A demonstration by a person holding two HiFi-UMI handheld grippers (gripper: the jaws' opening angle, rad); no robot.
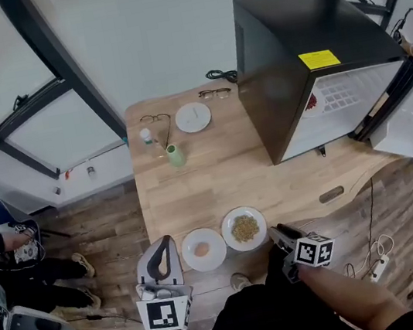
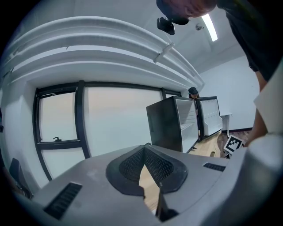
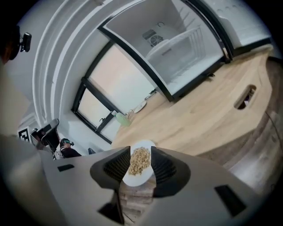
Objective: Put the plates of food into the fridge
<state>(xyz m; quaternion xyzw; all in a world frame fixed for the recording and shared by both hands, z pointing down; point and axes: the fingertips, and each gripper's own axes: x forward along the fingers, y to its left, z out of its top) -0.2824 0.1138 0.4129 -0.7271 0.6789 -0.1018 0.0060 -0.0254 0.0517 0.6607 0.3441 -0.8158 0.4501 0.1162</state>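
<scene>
Head view: two food plates, one far plate, one fridge

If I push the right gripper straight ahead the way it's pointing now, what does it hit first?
The plate of grain-like food. It sits dead ahead between the right gripper's open jaws, apparently just past the tips, though depth is hard to judge.

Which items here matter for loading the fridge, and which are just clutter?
Job:
white plate of brown grains
white plate of pink food
black mini fridge with open door

Lying about:
empty white plate
pale green bottle
black-framed glasses
</scene>
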